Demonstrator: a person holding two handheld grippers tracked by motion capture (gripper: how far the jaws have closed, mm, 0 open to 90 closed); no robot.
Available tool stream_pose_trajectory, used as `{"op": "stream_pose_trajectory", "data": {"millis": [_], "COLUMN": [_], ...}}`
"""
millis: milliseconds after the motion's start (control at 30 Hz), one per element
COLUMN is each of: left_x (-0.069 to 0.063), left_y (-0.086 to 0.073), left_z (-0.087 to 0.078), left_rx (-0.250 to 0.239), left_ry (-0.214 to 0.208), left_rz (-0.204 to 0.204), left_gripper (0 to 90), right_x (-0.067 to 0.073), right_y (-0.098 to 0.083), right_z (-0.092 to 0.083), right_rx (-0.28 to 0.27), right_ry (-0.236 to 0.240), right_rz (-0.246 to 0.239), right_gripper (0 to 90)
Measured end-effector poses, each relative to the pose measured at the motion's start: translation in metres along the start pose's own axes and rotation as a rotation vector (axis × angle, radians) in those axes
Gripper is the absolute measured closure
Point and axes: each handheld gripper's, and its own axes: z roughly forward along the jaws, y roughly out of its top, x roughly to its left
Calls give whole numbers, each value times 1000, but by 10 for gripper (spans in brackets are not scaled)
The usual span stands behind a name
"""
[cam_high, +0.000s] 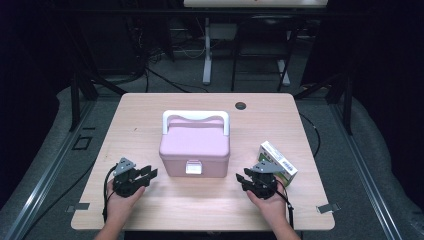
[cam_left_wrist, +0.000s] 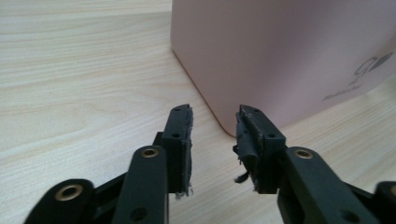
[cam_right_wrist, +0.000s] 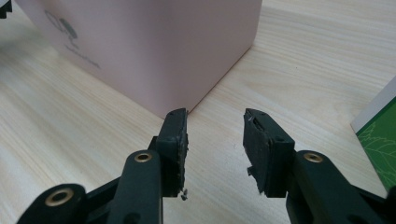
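Both grippers, left (cam_high: 146, 176) and right (cam_high: 246, 178), flank our pink box (cam_high: 195, 150), jaws half-spread on nothing; approach step, next we reach its clasp (cam_high: 193, 167).

On the table (cam_high: 150, 107) we list a lidded box (cam_high: 195, 147) at centre, its handle (cam_high: 195, 117) lying toward the far side. A carton (cam_high: 278, 159) lies right of it, near the front. The left gripper (cam_high: 148, 175) sits front-left of the box, the right gripper (cam_high: 243, 178) front-right, just beside the carton.
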Motion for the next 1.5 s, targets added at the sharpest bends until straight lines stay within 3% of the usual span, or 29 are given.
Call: {"op": "stream_pose_trajectory", "data": {"millis": [367,467,600,667,867,1233,1333,1400,1500], "left_x": [5,7,8,8,7,-3,-4,-4,-8], "left_y": [12,18,28,32,34,39,37,37,38], "left_z": [2,1,3,9,21,30,28,27,26], "left_rx": [-19,-37,-40,-30,-8,-3,2,5,17], "left_ry": [-6,-35,-22,-13,3,-28,-40,-48,-44], "left_rz": [-33,-65,-32,-15,-1,30,12,14,28], "left_gripper": [829,879,895,897,900,900,900,900,900], "right_x": [-5,-5,-3,-2,-6,-5,-4,-1,1], "right_y": [9,17,26,31,39,48,48,48,47], "right_z": [3,4,8,11,20,39,42,43,40], "right_rx": [-54,-70,-74,-52,-30,-32,-28,-29,-23], "right_ry": [-25,-20,-22,-56,-62,-68,-48,-25,-32], "right_rz": [6,-2,-23,-56,4,38,54,46,13], "right_gripper": [625,651,674,730,897,900,900,900,900]}}
